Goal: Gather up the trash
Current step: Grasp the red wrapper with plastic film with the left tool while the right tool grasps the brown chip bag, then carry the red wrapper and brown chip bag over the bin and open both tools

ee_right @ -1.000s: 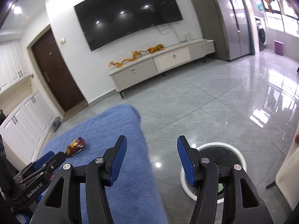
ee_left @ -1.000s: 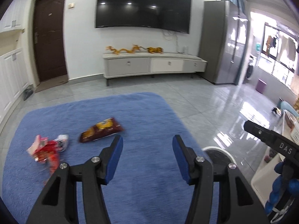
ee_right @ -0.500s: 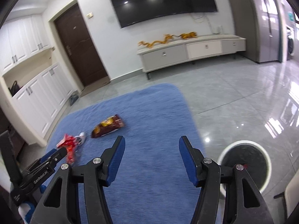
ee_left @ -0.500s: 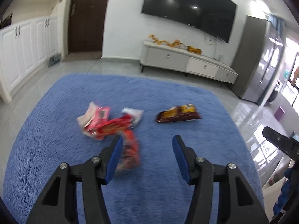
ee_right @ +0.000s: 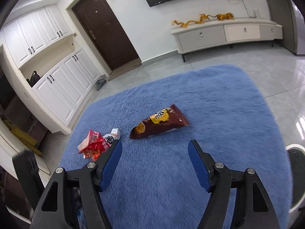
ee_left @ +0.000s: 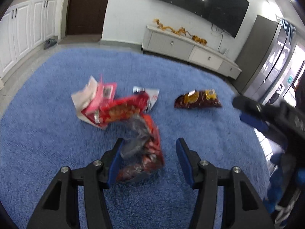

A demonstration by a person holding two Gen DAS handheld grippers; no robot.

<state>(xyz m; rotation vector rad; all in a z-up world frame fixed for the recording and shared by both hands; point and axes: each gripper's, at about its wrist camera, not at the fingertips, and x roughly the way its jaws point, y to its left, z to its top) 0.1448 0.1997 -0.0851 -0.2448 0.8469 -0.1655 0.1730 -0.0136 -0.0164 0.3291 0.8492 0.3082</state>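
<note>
The left hand-held gripper [ee_left: 149,153] stands half-open and empty over a crumpled red wrapper [ee_left: 144,143] on the blue rug [ee_left: 47,133]. The right hand-held gripper [ee_right: 154,157], jaws just widened, should straddle the brown chip bag [ee_right: 159,122] before closing.

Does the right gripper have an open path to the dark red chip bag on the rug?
Probably yes. The right gripper is open, the dark red chip bag lies alone just ahead of its fingers, and only bare blue rug lies between.
</note>
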